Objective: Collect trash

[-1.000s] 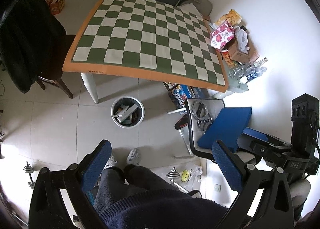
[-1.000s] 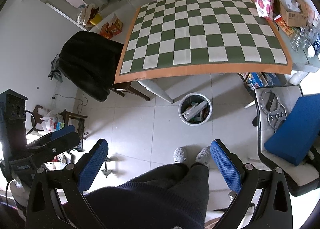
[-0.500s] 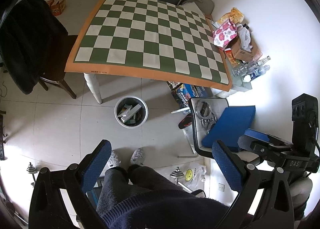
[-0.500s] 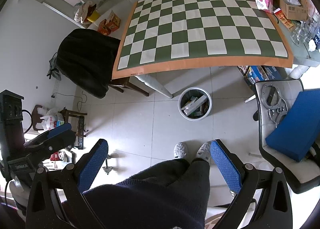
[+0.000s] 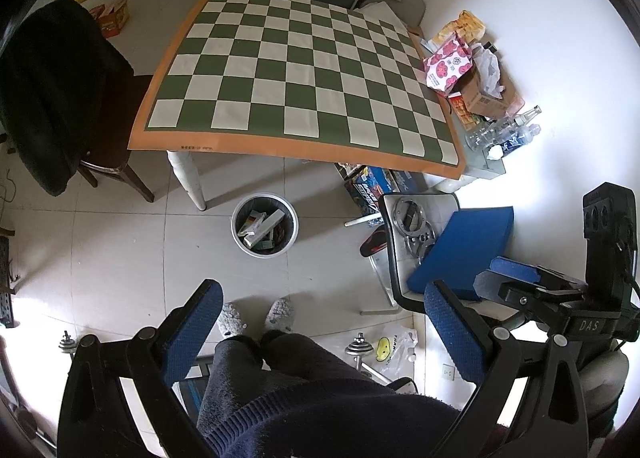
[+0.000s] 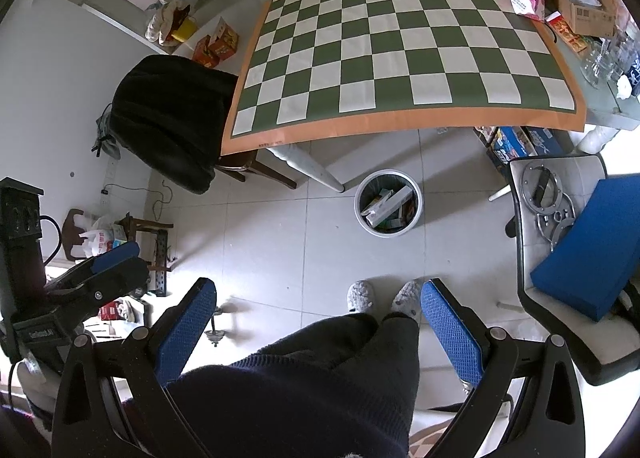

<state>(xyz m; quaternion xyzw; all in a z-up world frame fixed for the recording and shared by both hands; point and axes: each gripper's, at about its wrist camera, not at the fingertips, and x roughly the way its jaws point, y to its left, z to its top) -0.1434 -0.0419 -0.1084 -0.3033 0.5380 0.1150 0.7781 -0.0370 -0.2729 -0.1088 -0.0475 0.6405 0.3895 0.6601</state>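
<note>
The trash bin [image 5: 265, 226] stands on the floor [image 5: 120, 242] just before the tabletop [image 5: 296, 73]; boxes [image 5: 262, 223] lie in the bin, a chair [image 5: 404, 258] right of it.

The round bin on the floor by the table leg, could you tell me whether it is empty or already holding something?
Holding something: the bin stands upright with boxes and cartons lying inside, seen in both views.

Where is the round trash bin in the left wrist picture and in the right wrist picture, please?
Left wrist: the trash bin stands on the floor just left of centre, below the table's near edge.
Right wrist: the trash bin sits right of centre.
Shared landmark: the white table leg stands just left of it.
</note>
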